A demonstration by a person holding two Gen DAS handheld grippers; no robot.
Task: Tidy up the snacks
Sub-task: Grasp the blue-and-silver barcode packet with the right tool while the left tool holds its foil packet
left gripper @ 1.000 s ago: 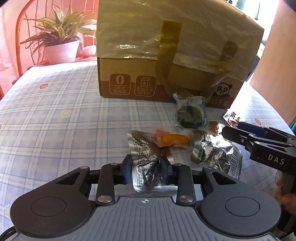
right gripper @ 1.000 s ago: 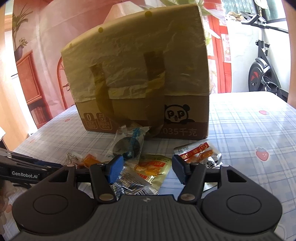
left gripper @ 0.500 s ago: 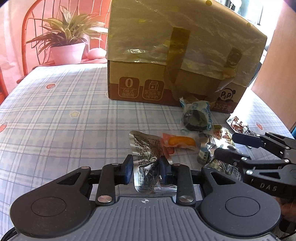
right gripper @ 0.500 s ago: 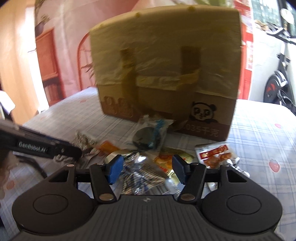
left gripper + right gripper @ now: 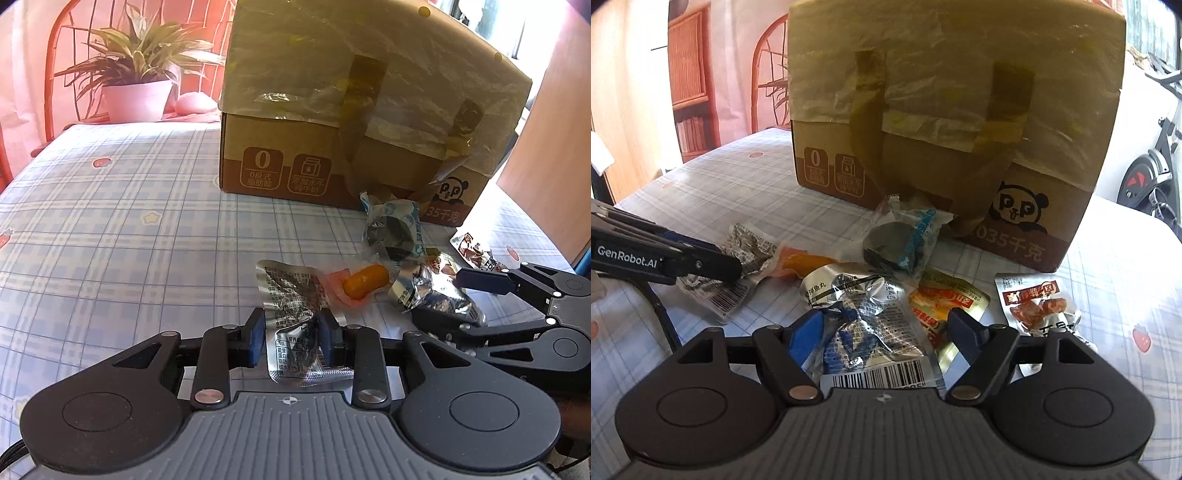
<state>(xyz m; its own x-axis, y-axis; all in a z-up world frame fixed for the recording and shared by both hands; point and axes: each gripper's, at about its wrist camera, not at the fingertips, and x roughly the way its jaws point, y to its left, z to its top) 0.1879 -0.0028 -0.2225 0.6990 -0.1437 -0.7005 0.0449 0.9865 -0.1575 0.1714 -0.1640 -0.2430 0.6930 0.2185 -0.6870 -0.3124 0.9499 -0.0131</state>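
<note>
We count six snack packets (image 5: 875,325) on the worktop (image 5: 110,229), lower centre. Left tongs (image 5: 291,338) pinch one silver packet (image 5: 291,314); right tongs (image 5: 886,332), just widened, straddle another, its barcode end cut off.

table: plaid cloth (image 5: 110,236) with strawberry prints | far end: potted plant (image 5: 140,74) before a red arched chair back (image 5: 768,48) | left: wooden bookshelf (image 5: 690,77) | right: exercise bike (image 5: 1148,173) | light: bright sun
</note>
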